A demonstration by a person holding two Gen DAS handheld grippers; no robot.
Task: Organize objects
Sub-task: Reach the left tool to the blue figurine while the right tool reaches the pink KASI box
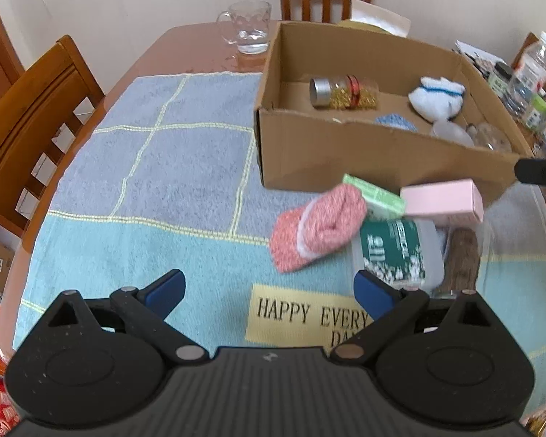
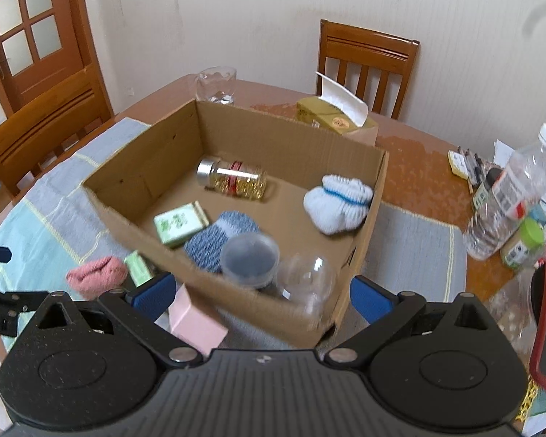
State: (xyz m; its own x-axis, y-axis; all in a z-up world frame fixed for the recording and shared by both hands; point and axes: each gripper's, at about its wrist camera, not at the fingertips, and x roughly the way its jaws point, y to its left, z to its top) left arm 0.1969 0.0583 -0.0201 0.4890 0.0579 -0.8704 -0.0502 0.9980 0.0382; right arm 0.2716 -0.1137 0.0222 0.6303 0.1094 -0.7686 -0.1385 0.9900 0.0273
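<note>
Pink sock roll (image 1: 318, 227) lies at one o'clock ahead of the left tool (image 1: 269, 291), released, empty; approach low, straddle the roll. Right view: right tool (image 2: 262, 293) spread, empty, above cardboard box (image 2: 367, 233); keep clear.

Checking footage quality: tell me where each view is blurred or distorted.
Left wrist view: motion smear on the pink sock and green-labelled jar; fisheye bends the towel lines. Right wrist view: the cardboard box near wall and clear cup are smeared; the door frame curves.

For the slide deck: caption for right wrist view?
Open right gripper above cardboard box holding jar, socks, small containers.
</note>
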